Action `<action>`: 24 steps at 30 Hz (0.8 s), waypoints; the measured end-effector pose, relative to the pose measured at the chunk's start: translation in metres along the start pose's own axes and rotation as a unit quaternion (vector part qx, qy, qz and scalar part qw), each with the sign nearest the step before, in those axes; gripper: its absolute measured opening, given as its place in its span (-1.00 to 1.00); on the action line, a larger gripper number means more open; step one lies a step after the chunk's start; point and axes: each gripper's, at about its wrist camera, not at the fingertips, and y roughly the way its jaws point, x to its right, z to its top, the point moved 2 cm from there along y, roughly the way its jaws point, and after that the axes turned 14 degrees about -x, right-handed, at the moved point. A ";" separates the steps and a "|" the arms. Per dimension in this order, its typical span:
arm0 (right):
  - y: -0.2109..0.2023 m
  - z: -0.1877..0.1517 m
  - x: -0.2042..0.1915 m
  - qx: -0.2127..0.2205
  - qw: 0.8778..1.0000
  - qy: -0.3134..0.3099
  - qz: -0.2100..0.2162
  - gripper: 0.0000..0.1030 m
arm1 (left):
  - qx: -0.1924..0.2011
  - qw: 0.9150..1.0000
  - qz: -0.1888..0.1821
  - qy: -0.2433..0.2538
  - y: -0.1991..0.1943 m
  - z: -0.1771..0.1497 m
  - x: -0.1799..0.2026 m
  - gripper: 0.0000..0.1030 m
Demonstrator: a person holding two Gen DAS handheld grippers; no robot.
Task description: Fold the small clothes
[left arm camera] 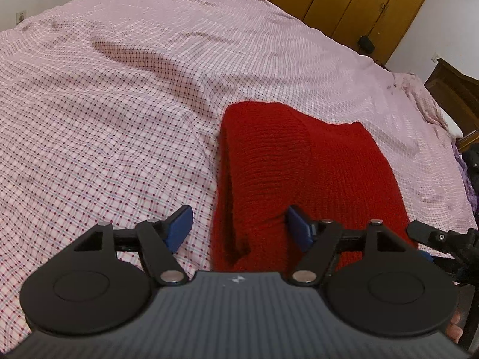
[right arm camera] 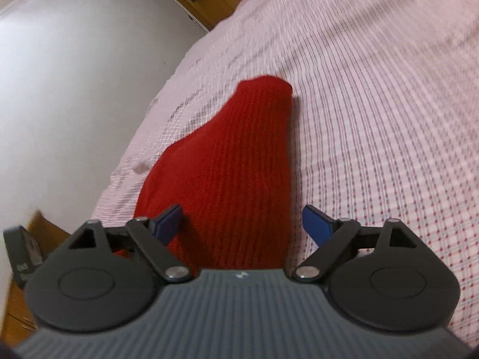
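Observation:
A red knitted garment (left arm camera: 302, 173) lies folded in layers on the pink checked bedspread (left arm camera: 104, 125). It also shows in the right wrist view (right arm camera: 233, 167). My left gripper (left arm camera: 239, 227) is open, its blue fingertips (left arm camera: 179, 227) spread either side of the garment's near left edge, holding nothing. My right gripper (right arm camera: 242, 227) is open above the garment's near end, its blue fingertips (right arm camera: 317, 227) apart and empty. Part of the right gripper shows at the right edge of the left wrist view (left arm camera: 434, 239).
The bed's edge (right arm camera: 143, 137) runs close to the garment's left side in the right wrist view, with a white wall (right arm camera: 74, 89) beyond. Wooden wardrobes (left arm camera: 359, 3) stand behind the bed. A wooden bedside unit (left arm camera: 461, 98) stands at the far right.

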 end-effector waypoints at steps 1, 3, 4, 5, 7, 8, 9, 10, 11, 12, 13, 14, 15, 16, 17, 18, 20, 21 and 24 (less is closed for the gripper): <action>0.001 -0.001 0.001 -0.004 1.000 0.002 0.004 0.80 | 0.000 1.000 0.000 0.000 0.000 0.000 0.000 0.48; 0.003 0.000 0.003 -0.011 1.000 0.004 0.014 0.80 | 0.000 1.000 0.000 0.001 0.000 0.000 0.000 0.48; 0.005 0.000 0.004 -0.015 1.000 0.005 0.020 0.81 | 0.001 1.000 0.001 0.002 0.000 0.000 0.000 0.48; 0.006 0.000 0.005 -0.020 0.999 0.006 0.025 0.81 | 0.001 1.000 0.002 0.004 0.001 0.000 0.000 0.49; 0.009 0.001 0.008 -0.030 0.999 0.011 0.036 0.81 | 0.001 1.000 0.003 0.007 0.002 0.000 0.000 0.49; 0.009 0.001 0.010 -0.033 0.999 0.012 0.039 0.81 | 0.000 1.000 0.005 0.009 0.002 0.000 0.000 0.49; 0.009 0.002 0.011 -0.037 0.998 0.011 0.041 0.81 | 0.000 1.000 0.006 0.011 0.002 0.000 -0.001 0.50; 0.007 0.002 0.012 -0.040 0.998 0.010 0.043 0.81 | -0.001 1.000 0.009 0.014 0.002 0.000 -0.001 0.53; 0.006 0.002 0.012 -0.042 0.998 0.008 0.045 0.81 | -0.002 1.000 0.014 0.017 0.002 0.000 0.000 0.55; 0.004 0.002 0.012 -0.042 0.998 0.006 0.048 0.81 | -0.002 1.000 0.017 0.019 0.003 0.000 -0.001 0.56; 0.004 0.002 0.013 -0.043 0.998 0.004 0.049 0.81 | -0.002 1.000 0.019 0.020 0.003 0.001 -0.001 0.57; 0.004 0.002 0.014 -0.044 0.998 0.002 0.049 0.81 | -0.002 1.000 0.020 0.021 0.003 0.001 -0.001 0.57; 0.007 0.002 0.014 -0.046 0.998 0.002 0.051 0.82 | -0.002 1.000 0.021 0.021 0.004 0.001 -0.002 0.57; 0.011 0.003 0.015 -0.050 0.997 0.005 0.056 0.84 | -0.002 1.000 0.022 0.021 0.005 0.001 -0.002 0.57; 0.015 0.003 0.015 -0.056 0.996 0.006 0.063 0.84 | -0.002 1.000 0.023 0.021 0.005 0.001 -0.002 0.58; 0.021 0.004 0.016 -0.061 0.996 0.007 0.072 0.84 | -0.002 1.000 0.023 0.021 0.006 0.000 -0.003 0.59; 0.030 0.005 0.014 -0.070 0.994 0.003 0.089 0.89 | -0.002 0.999 0.022 0.023 0.006 0.000 -0.004 0.59; 0.035 0.005 0.011 -0.070 0.994 -0.001 0.089 0.89 | -0.002 1.000 0.021 0.023 0.007 0.000 -0.005 0.59; 0.044 0.005 0.004 -0.065 0.993 -0.007 0.096 0.85 | -0.001 0.999 0.025 0.023 0.008 0.000 -0.006 0.59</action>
